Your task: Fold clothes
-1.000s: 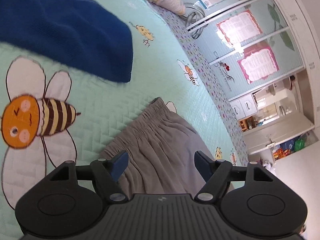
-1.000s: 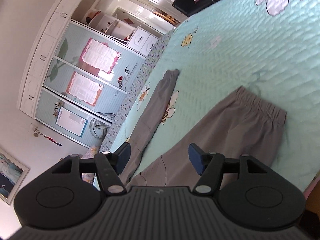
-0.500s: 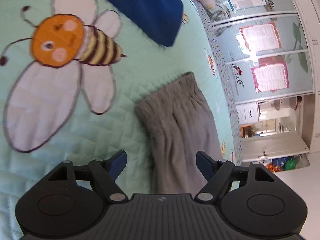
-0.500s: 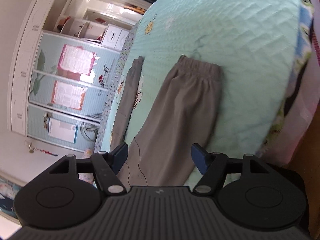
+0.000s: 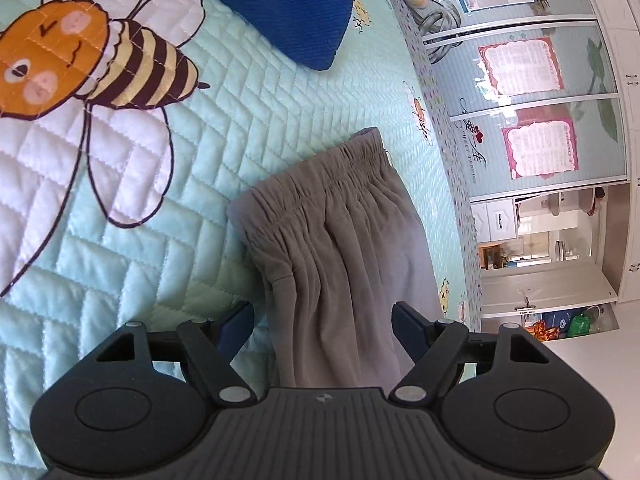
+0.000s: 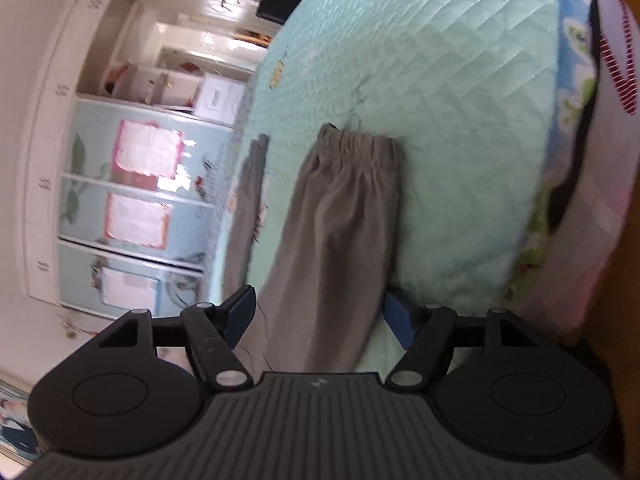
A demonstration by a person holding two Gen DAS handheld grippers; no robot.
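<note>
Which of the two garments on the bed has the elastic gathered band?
The grey trousers, lying between the left gripper's open fingers; their end is ruched elastic. The blue garment farther up the quilt is plain textured fabric.

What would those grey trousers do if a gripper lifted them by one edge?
The grey trousers would probably sag limply: the cloth lies in soft folds. They look light. The gathered elastic cuff might offer a thicker hold.

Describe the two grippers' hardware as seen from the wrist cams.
The left gripper and right gripper look identical: matte black ribbed body with a small centre logo, two round black side housings, black linkage arms on silver pivot pins, blue finger pads. No cables, hands or sleeves visible.
</note>
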